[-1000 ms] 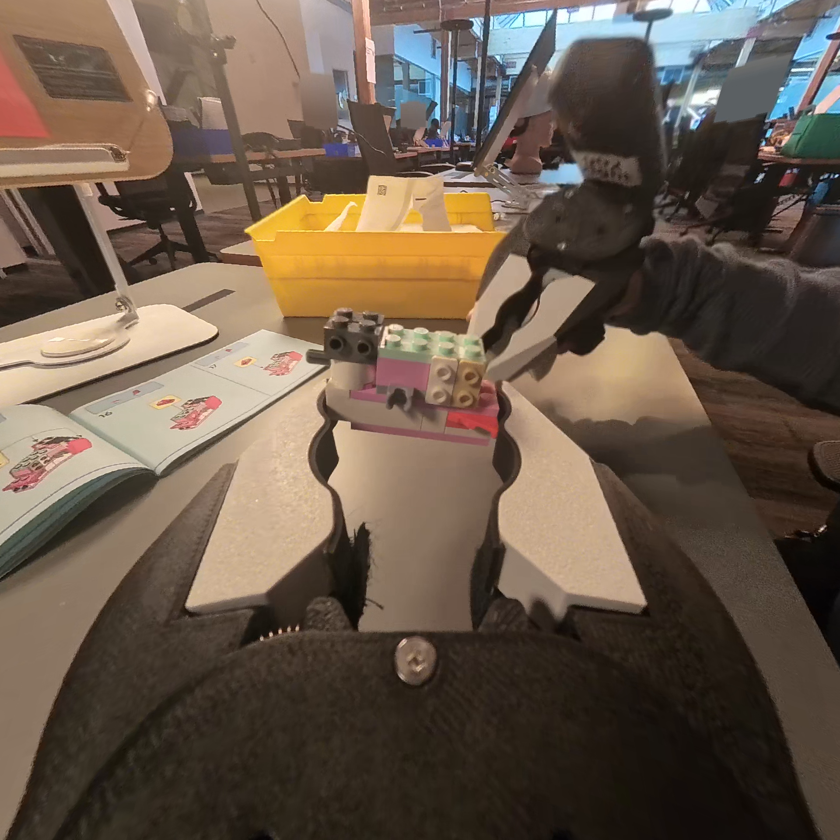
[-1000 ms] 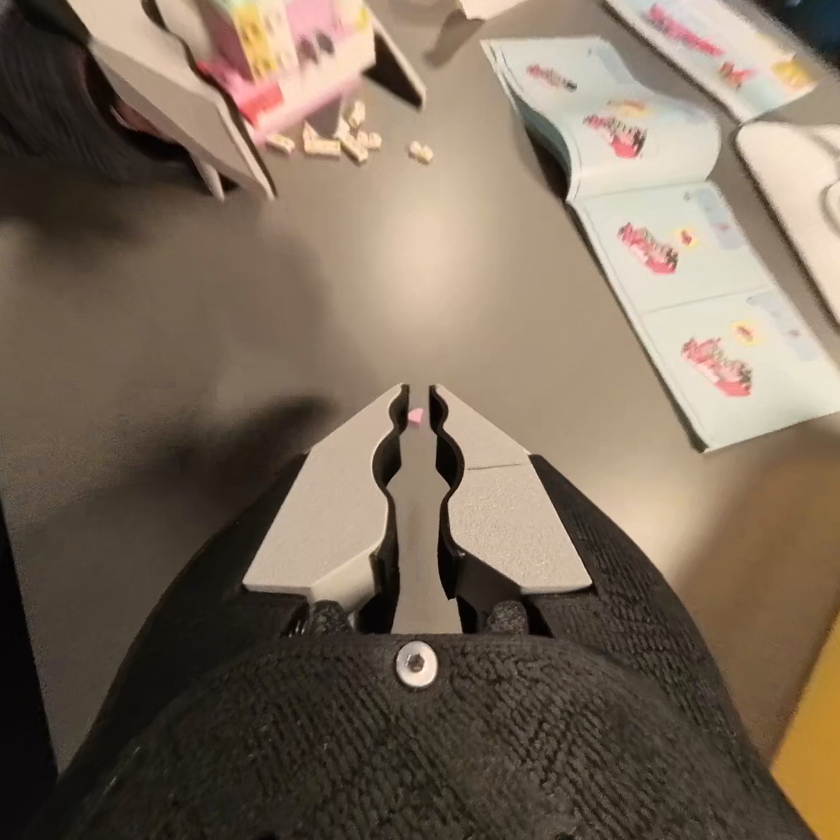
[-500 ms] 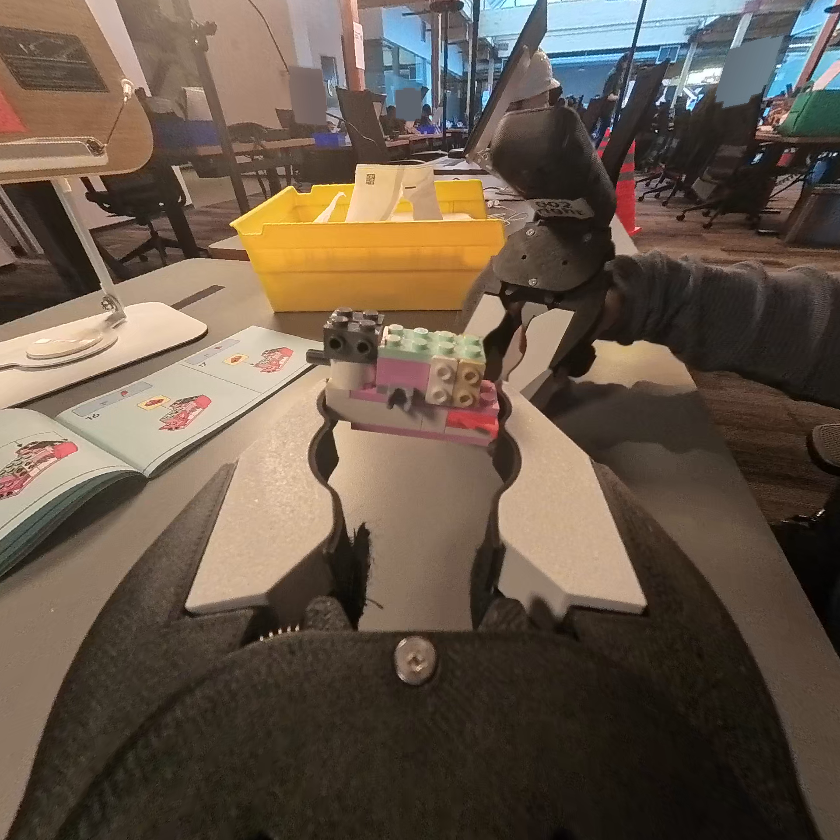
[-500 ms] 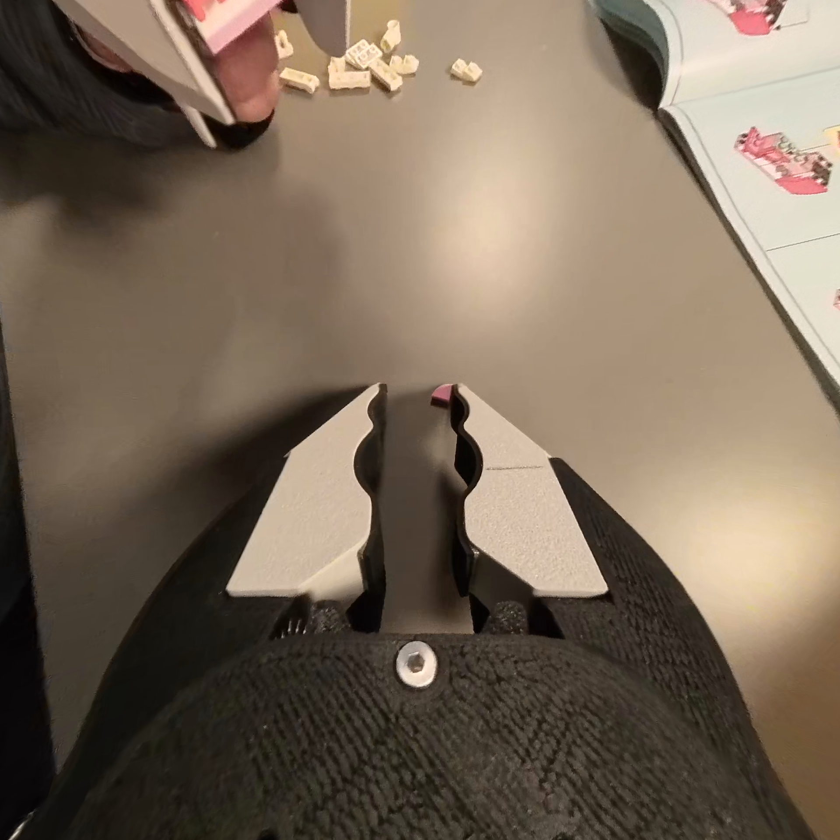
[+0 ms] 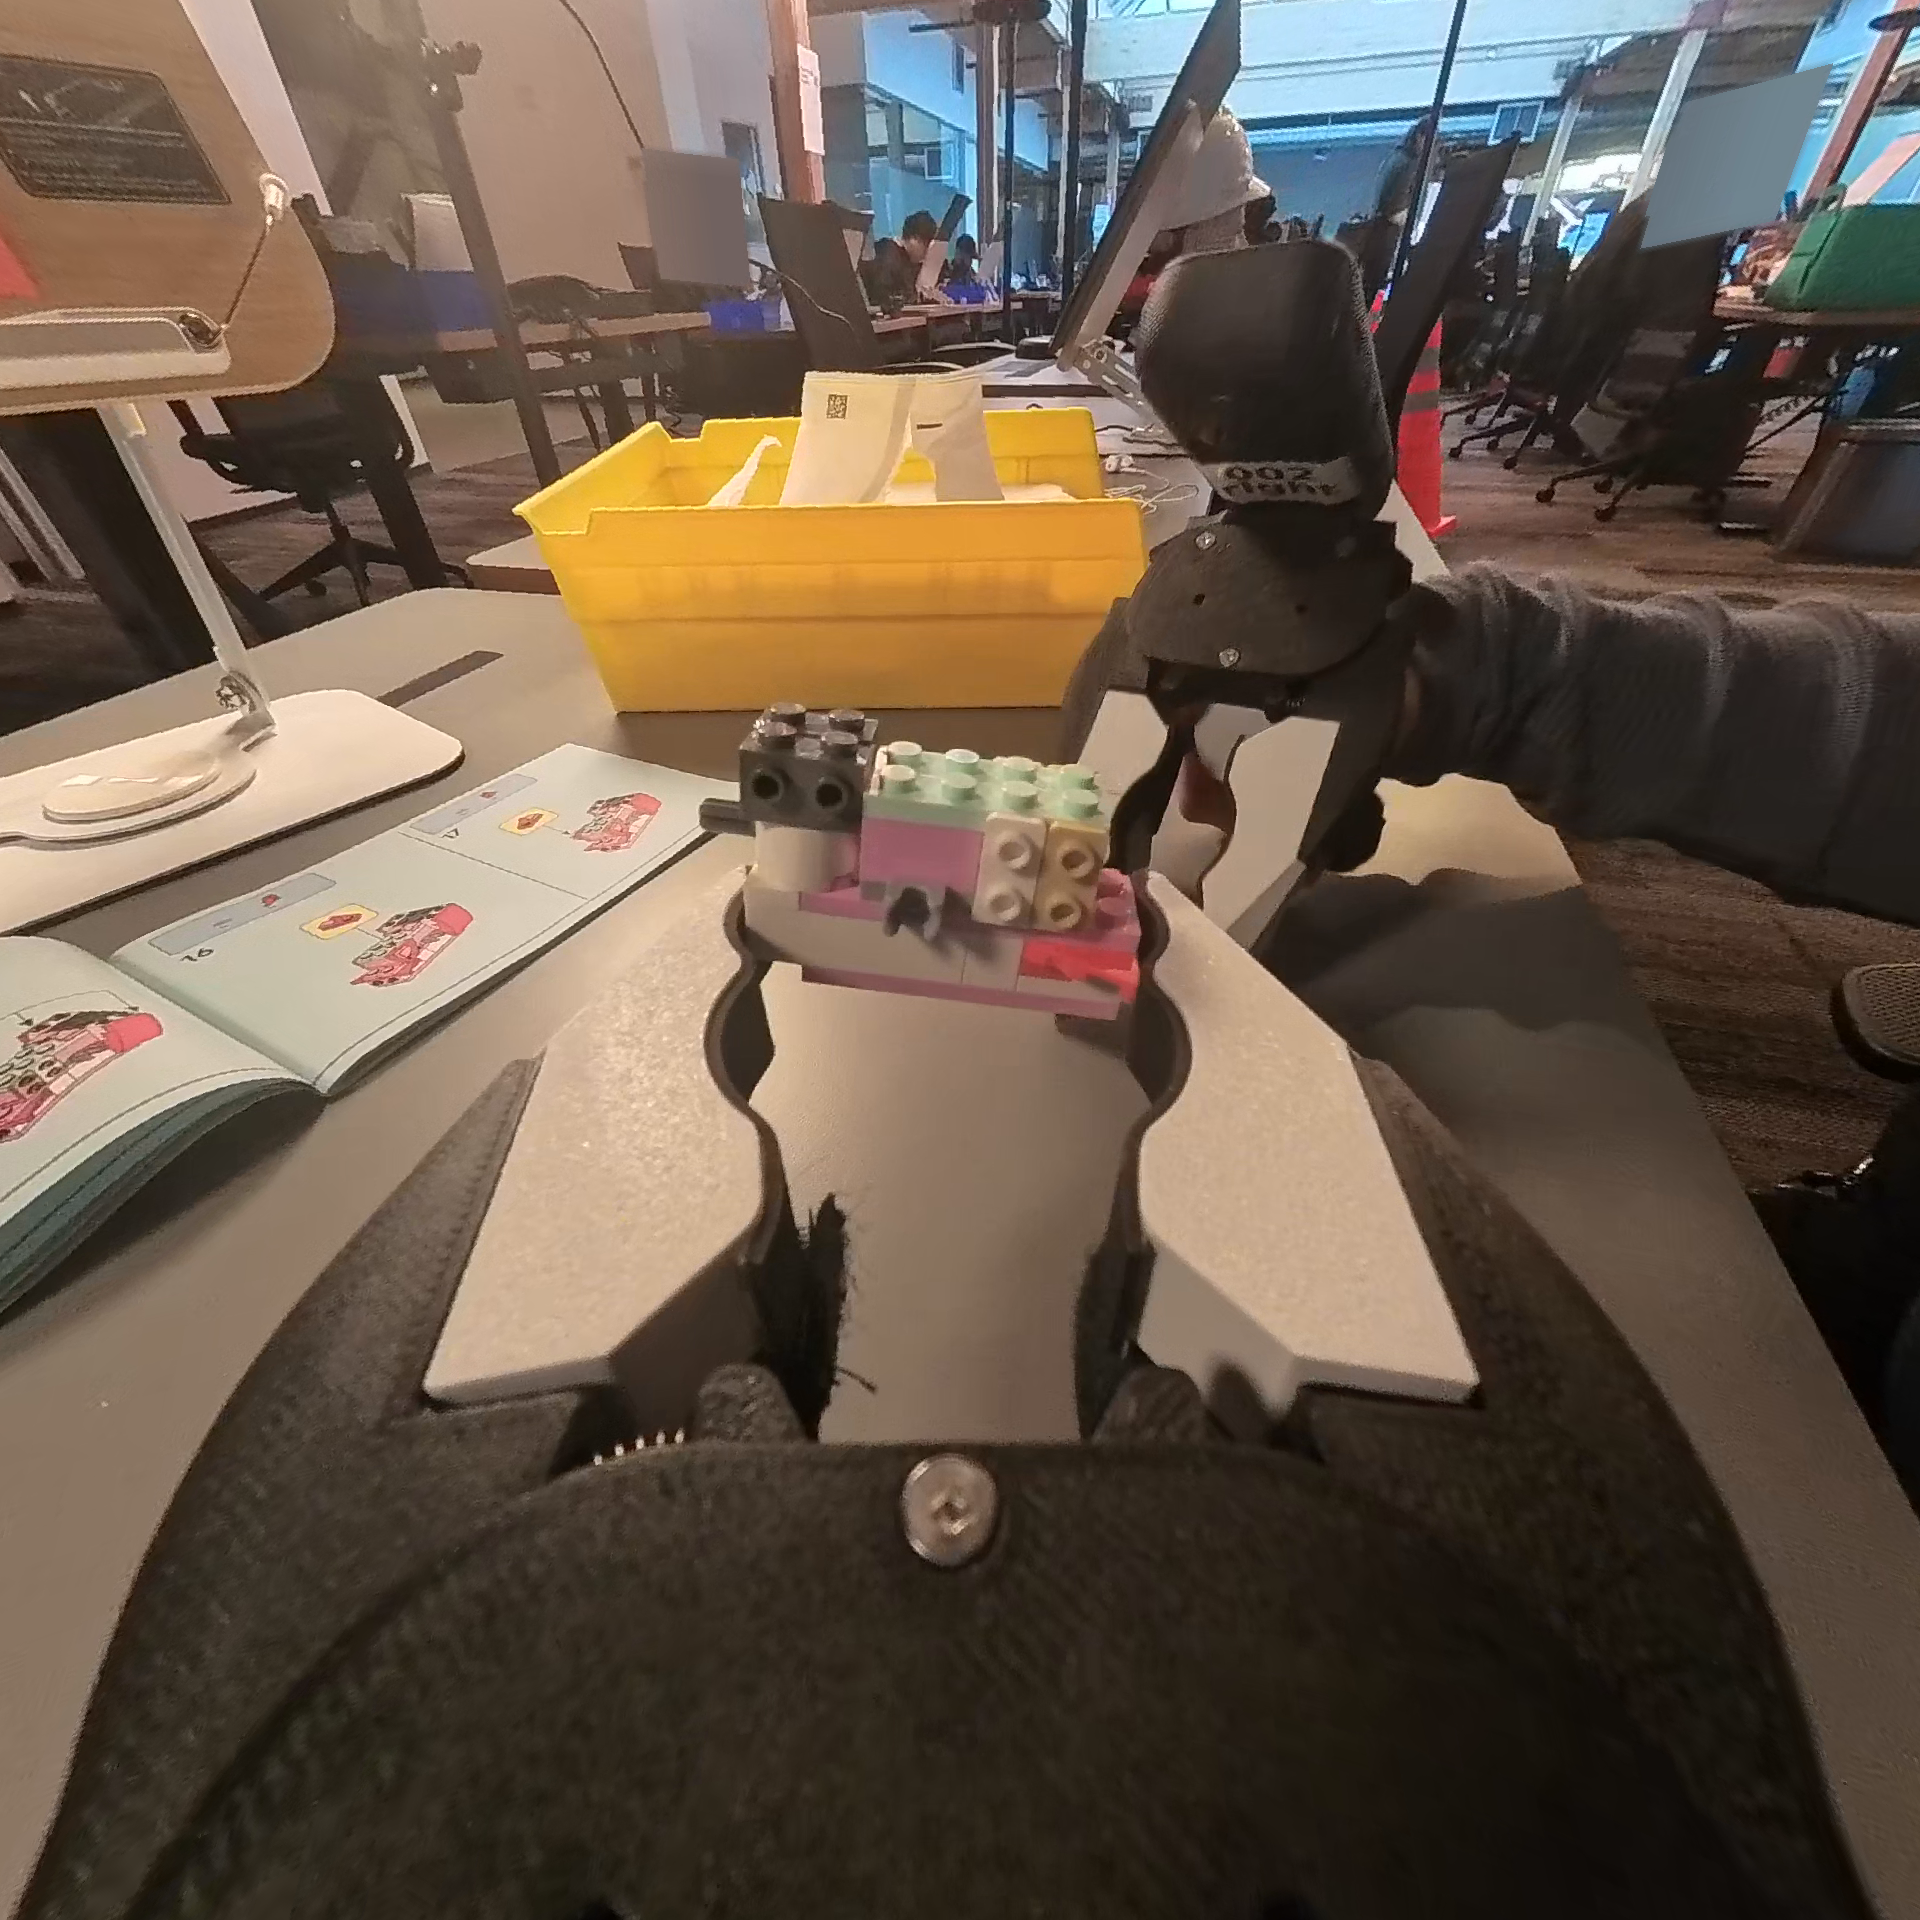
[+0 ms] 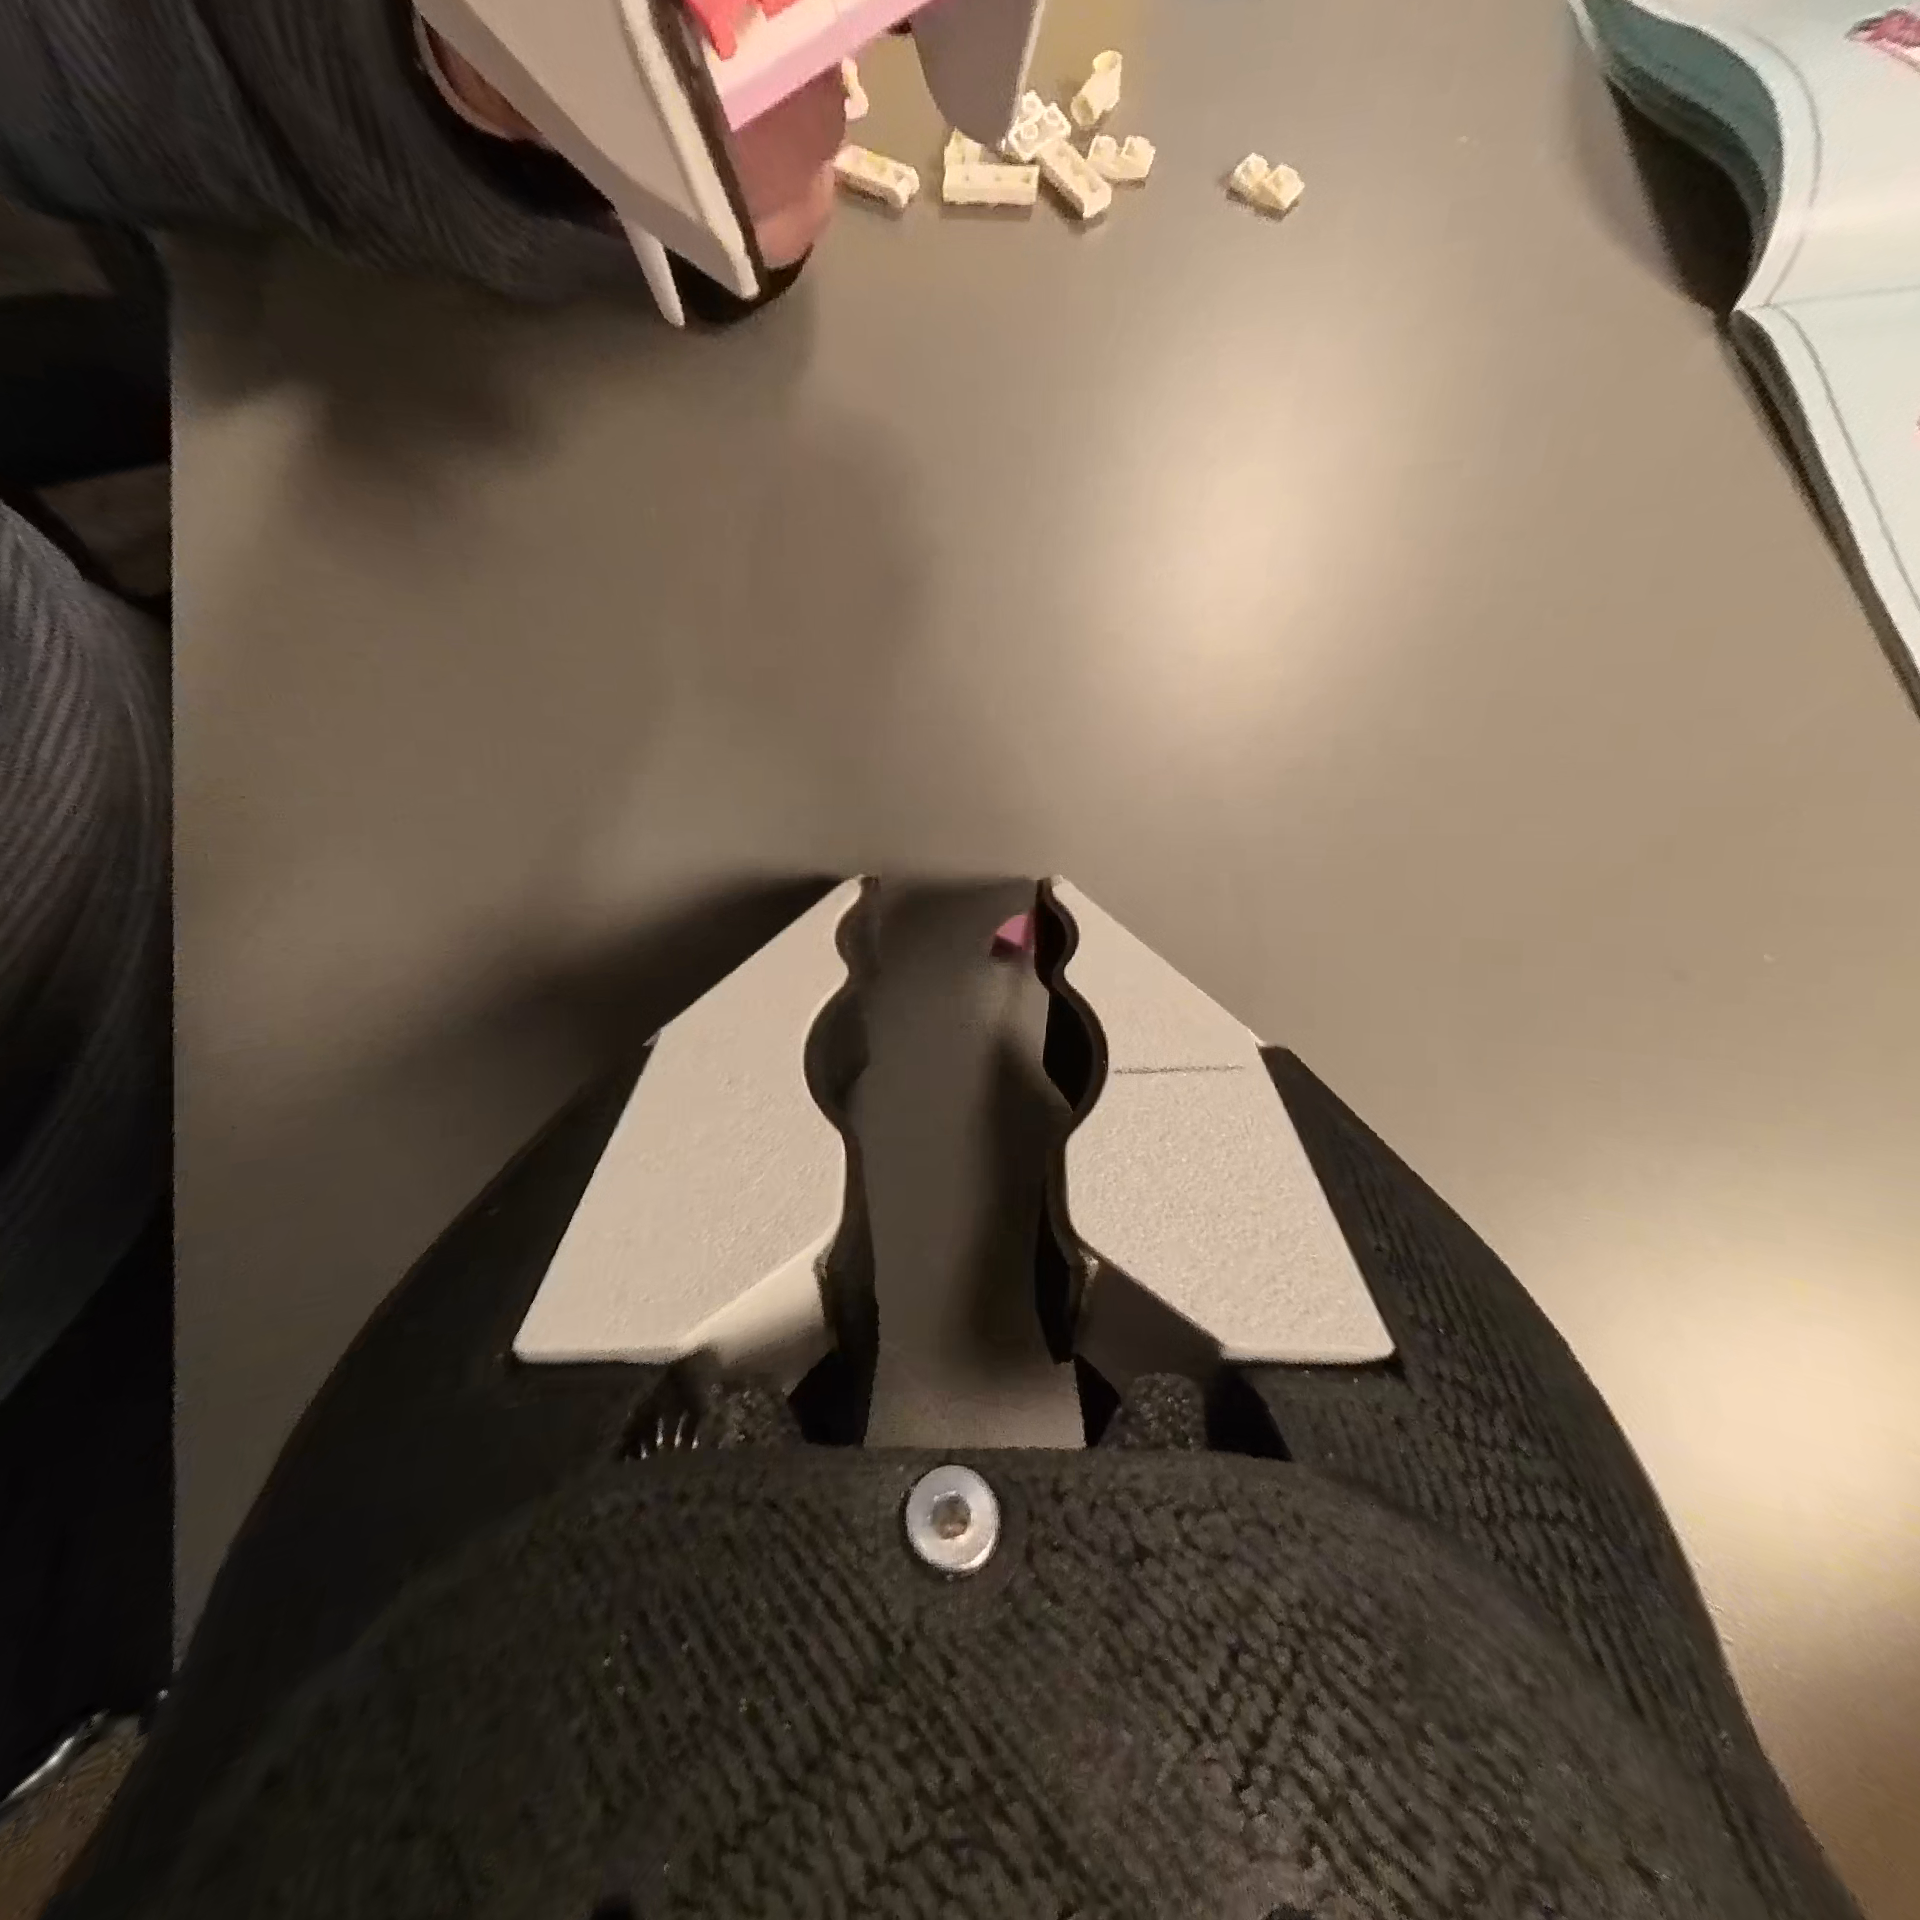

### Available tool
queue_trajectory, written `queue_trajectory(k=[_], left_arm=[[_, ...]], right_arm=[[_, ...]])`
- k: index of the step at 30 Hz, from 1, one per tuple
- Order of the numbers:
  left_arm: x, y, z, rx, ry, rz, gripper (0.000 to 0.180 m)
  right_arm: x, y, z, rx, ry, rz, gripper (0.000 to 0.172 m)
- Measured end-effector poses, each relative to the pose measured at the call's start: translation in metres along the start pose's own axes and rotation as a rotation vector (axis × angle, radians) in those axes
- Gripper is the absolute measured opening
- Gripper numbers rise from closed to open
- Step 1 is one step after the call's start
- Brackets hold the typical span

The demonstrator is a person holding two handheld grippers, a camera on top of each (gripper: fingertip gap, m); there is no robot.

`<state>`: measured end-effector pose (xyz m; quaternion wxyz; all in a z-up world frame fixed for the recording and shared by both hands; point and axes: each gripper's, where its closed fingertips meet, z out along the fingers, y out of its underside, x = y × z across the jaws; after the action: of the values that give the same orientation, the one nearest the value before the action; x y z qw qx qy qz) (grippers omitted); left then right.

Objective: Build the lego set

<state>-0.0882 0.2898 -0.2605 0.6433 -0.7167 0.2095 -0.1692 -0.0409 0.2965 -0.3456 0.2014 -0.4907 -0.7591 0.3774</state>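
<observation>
Your left gripper point(image 5: 940, 935) is clamped on a small toy-brick model point(image 5: 935, 873) in the middle of its frame; both grey fingertips press the model's ends, and it hangs clear of the grey table point(image 5: 1351, 1039). The model has a black brick on top at its left, mint studs, pink layers, cream side studs and a red piece at lower right.

Your right gripper point(image 6: 954, 914) stands partly open, low over the table in the centre of its frame. A tiny pink piece point(image 6: 1013, 932) sits against the inner face of the right-hand finger point(image 6: 1143, 1039); the other finger stands clear of it, so it is not pinched.

In the left view, that gripper points down just right of the model, on a grey-sleeved arm point(image 5: 1662, 727). An open instruction booklet point(image 5: 343, 935) lies at left, a yellow bin point(image 5: 831, 613) behind, and a white lamp base point(image 5: 208, 769) at far left. In the right view, loose cream bricks point(image 6: 1039, 166) lie scattered at the top centre.
</observation>
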Motion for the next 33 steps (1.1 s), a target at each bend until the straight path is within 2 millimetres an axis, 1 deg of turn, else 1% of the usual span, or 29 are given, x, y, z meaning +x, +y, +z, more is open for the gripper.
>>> queue_trajectory(k=[5,14,18,21,30,33], left_arm=[[0.0,0.0,0.0,-0.001,0.001,0.0,0.068],[0.001,0.0,0.0,-0.002,0.003,0.0,0.068],[0.001,0.001,0.0,-0.003,0.003,0.001,0.068],[0.001,0.001,0.0,-0.002,0.003,0.001,0.068],[0.001,0.001,0.0,-0.002,0.004,0.0,0.068],[0.001,0.001,0.0,-0.002,0.004,-0.001,0.068]], right_arm=[[-0.001,0.006,-0.008,-0.03,0.0,0.026,0.025],[-0.023,0.014,-0.018,-0.042,-0.086,0.083,0.022],[-0.01,0.011,-0.016,0.001,-0.015,0.042,0.022],[-0.005,0.011,-0.013,0.01,0.018,0.001,0.019],[-0.006,0.011,-0.011,-0.017,0.079,-0.08,0.005],[-0.006,0.011,-0.01,-0.022,0.099,-0.09,0.005]])
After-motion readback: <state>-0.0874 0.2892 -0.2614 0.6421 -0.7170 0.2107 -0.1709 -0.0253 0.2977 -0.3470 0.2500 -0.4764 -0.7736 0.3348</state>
